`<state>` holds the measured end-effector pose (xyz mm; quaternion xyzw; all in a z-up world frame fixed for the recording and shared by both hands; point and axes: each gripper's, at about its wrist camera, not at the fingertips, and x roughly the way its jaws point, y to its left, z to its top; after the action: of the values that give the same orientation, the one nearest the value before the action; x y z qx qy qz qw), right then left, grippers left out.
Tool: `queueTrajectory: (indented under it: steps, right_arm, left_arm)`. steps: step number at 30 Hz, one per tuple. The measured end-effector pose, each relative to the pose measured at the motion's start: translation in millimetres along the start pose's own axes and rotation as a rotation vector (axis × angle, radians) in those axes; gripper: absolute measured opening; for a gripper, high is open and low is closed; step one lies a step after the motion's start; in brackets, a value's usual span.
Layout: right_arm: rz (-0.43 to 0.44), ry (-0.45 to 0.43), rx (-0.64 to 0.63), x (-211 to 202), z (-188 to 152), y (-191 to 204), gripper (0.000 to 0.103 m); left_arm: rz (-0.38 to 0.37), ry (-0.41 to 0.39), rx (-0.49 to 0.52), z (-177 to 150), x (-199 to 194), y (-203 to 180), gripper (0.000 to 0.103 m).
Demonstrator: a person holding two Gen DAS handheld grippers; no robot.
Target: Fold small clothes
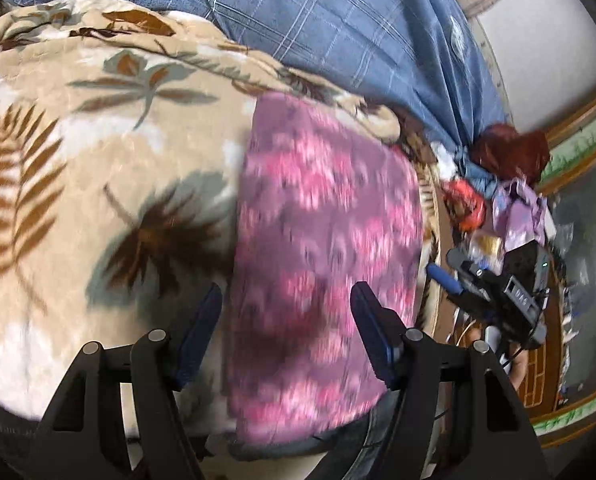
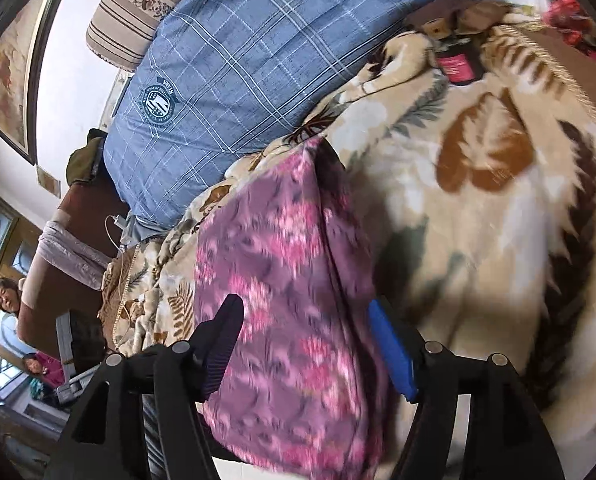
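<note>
A purple cloth with pink flowers (image 1: 322, 240) lies folded into a long rectangle on a beige leaf-print blanket (image 1: 98, 152). My left gripper (image 1: 286, 316) hovers open over its near end, with the left finger above the blanket and the right finger above the cloth. In the right wrist view the same cloth (image 2: 290, 280) runs between the spread fingers of my right gripper (image 2: 308, 344), which is open; the pads do not press it. The right gripper (image 1: 494, 292) also shows in the left wrist view, beside the cloth's right edge.
A blue plaid pillow (image 2: 234, 64) and a striped pillow (image 2: 138, 4) lie behind the blanket. A heap of small clothes (image 1: 514, 188) sits at the bed's right end. A dark item with a pink label (image 2: 456, 64) rests on the blanket. Two people (image 2: 18, 320) are at the far left.
</note>
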<state>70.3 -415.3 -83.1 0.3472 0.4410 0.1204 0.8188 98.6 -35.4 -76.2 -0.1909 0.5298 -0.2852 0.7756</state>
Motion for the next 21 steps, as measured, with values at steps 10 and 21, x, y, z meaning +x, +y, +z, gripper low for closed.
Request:
queueTrajectory:
  steps: [10,21]
  right_arm:
    - [0.05,0.139,-0.013,71,63,-15,0.072]
    - [0.119,0.245,0.036,107,49,-39,0.059]
  left_arm:
    - [-0.075,0.054,-0.068,64,64,19,0.067]
    - [-0.242,0.137,-0.129,63,100,36,0.07]
